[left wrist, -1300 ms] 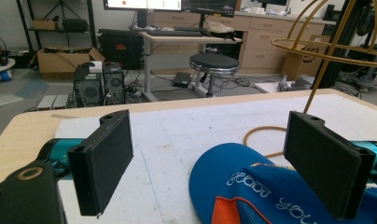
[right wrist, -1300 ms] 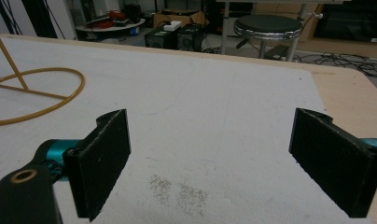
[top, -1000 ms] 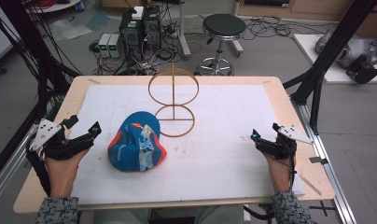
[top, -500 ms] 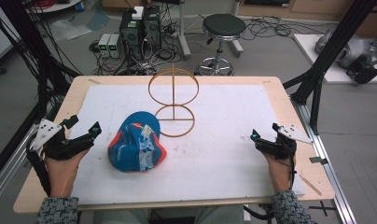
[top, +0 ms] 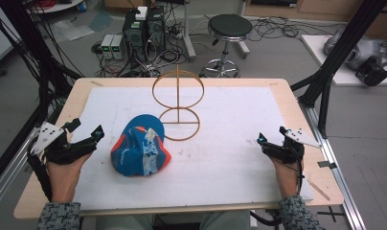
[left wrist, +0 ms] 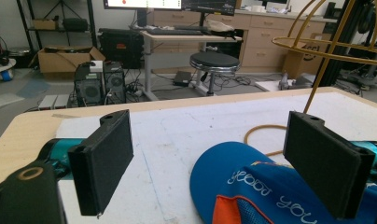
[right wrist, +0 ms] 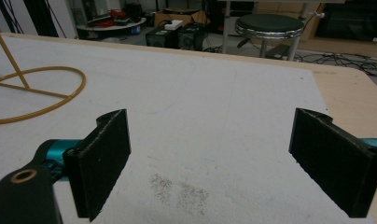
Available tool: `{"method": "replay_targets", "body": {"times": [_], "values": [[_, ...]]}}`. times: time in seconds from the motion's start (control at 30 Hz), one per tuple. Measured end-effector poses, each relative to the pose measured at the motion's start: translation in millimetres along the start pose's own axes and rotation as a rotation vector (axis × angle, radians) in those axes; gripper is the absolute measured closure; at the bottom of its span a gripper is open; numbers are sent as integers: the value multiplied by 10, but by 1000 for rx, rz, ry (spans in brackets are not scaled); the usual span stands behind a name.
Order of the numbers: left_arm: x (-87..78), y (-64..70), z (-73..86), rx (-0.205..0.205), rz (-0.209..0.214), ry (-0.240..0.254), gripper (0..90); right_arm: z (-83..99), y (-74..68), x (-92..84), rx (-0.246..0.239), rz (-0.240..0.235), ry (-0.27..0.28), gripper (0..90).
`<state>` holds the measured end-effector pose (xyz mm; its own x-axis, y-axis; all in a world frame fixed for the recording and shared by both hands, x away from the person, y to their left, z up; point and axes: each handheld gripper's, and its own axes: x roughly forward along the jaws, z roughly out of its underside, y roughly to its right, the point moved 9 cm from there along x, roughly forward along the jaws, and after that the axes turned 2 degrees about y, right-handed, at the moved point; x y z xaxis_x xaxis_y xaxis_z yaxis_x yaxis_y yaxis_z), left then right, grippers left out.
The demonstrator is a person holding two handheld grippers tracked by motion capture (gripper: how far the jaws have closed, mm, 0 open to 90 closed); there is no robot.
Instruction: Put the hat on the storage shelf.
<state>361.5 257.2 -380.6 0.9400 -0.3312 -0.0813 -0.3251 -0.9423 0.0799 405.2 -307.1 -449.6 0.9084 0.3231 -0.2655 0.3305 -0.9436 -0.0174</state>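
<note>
A blue and orange cap point(top: 140, 152) lies on the white mat point(top: 230, 120), left of centre. Behind it stands a gold wire stand point(top: 178, 103), two rings on a thin post. My left gripper point(top: 88, 129) rests at the mat's left edge, open, with its jaws pointing at the cap and a small gap between them and it. In the left gripper view the cap point(left wrist: 252, 186) lies just beyond the open left gripper point(left wrist: 210, 163). My right gripper point(top: 271, 135) is open at the right of the mat, over bare mat point(right wrist: 210, 107). The stand's base ring point(right wrist: 37, 93) sits far to its left.
The wooden table point(top: 297, 91) frames the mat on all sides. Black frame posts point(top: 325, 81) rise beside the table's right and left edges. Beyond the far edge are a stool point(top: 229, 26) and computer boxes point(top: 143, 24) on the floor.
</note>
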Motion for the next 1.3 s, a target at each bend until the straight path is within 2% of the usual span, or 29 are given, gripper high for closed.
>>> {"method": "replay_targets", "body": {"times": [1.03,1.13,1.17,1.27,1.3], "values": [[-5,5,0,-1,6,-1,161,11,-2,4,2,-3,-8,118],[2,63,-9,-1,40,6,161,8,-6,4,2,-2,-6,118],[2,63,-9,-1,40,6,161,8,-6,4,2,-2,-6,118],[15,161,-18,5,109,13,175,9,-3,8,1,-2,-7,118],[19,236,-25,16,161,13,179,9,-3,7,1,-2,-7,118]]}}
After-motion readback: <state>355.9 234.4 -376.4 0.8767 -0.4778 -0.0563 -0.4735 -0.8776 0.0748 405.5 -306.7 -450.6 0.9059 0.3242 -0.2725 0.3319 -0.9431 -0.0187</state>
